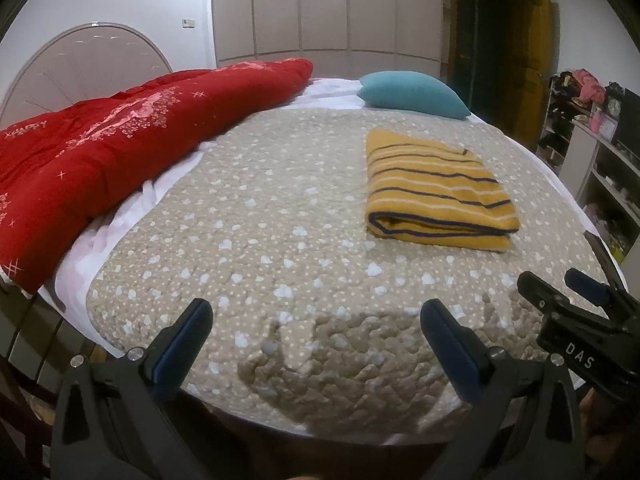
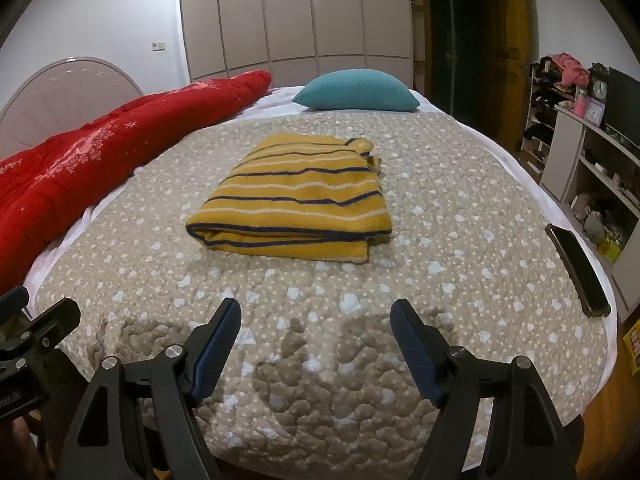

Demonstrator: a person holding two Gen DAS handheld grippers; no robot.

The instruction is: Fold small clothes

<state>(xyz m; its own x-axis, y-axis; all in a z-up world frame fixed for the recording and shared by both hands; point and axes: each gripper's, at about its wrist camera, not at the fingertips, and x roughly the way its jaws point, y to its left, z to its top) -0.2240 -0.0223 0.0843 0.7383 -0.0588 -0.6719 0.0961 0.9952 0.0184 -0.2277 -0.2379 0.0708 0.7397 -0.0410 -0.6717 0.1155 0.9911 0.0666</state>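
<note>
A yellow garment with dark and white stripes (image 1: 436, 192) lies folded in a neat rectangle on the beige quilted bed cover (image 1: 256, 232); it also shows in the right wrist view (image 2: 296, 204). My left gripper (image 1: 316, 316) is open and empty, above the near edge of the bed, left of and nearer than the garment. My right gripper (image 2: 316, 316) is open and empty, above the near edge, straight in front of the garment. The right gripper also shows at the right edge of the left wrist view (image 1: 560, 286).
A red quilt (image 1: 120, 136) lies along the left side by the headboard (image 1: 80, 60). A teal pillow (image 2: 356, 90) sits at the far end. A black phone (image 2: 578, 268) lies near the bed's right edge. Shelves (image 2: 592, 152) stand at the right, wardrobes (image 2: 296, 12) behind.
</note>
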